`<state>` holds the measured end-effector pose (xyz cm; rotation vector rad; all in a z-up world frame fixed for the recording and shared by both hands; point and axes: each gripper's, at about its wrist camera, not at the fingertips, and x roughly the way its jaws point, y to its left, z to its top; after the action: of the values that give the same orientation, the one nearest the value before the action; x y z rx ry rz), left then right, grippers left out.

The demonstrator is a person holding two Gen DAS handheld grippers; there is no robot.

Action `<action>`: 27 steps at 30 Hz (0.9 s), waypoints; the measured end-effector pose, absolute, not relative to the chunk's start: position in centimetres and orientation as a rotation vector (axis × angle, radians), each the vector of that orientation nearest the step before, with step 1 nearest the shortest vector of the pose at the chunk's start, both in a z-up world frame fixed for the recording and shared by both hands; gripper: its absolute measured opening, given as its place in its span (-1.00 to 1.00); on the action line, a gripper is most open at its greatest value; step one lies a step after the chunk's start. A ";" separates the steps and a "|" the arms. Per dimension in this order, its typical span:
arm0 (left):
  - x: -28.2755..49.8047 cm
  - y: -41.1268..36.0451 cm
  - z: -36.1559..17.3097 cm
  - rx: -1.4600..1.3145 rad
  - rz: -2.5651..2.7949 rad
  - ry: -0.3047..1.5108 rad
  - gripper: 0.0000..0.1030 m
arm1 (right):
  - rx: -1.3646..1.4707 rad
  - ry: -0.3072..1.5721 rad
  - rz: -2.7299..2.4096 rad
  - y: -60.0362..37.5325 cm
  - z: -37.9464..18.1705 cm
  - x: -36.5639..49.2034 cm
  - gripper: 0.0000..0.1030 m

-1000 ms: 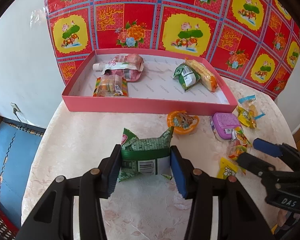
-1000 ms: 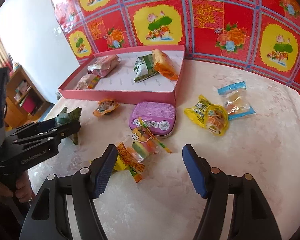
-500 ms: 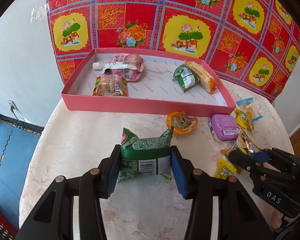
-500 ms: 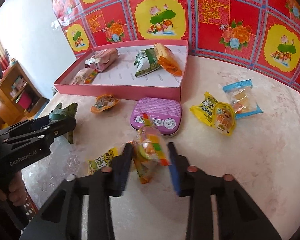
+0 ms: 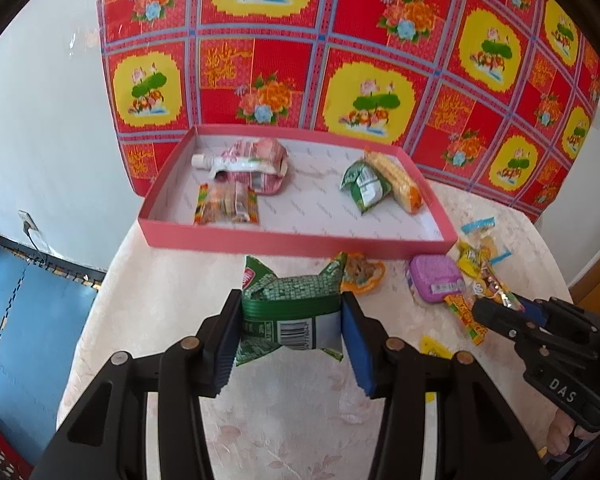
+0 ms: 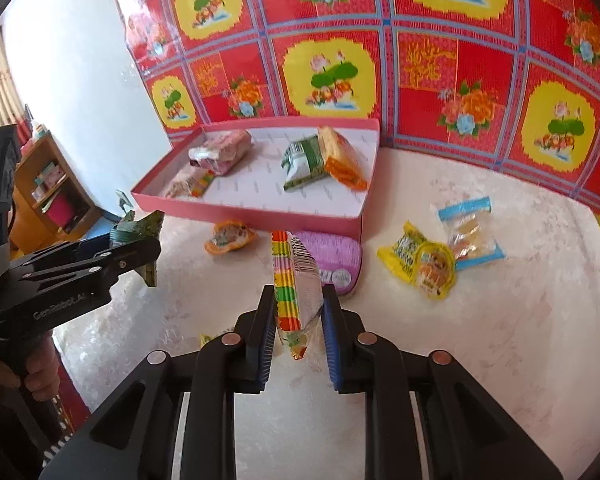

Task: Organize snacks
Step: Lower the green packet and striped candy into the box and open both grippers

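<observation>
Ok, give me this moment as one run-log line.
left claw: shut on green packet | right claw: just closed on striped candy bag | pink box: five snacks inside | next: probably box

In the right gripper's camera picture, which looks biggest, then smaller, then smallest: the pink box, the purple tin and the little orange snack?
1. pink box, clearly the largest.
2. purple tin, partly hidden behind the held packet.
3. orange snack, the smallest.

The box stands farthest from the camera and still looks biggest.
</observation>
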<state>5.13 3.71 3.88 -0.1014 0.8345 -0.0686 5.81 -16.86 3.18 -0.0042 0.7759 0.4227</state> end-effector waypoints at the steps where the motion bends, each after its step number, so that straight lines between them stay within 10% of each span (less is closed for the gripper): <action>1: 5.3 3.7 4.0 -0.103 -0.065 0.832 -0.03 | -0.003 0.768 0.423 -16.9 3.5 5.8 -0.56; 27: 13.6 2.8 2.8 -0.059 -0.017 0.779 -0.02 | 0.048 0.744 0.408 -15.4 3.9 13.8 -0.56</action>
<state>13.57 2.77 2.82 -0.0587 0.7789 -0.0174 13.80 -15.38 3.92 0.0482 0.7443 0.4082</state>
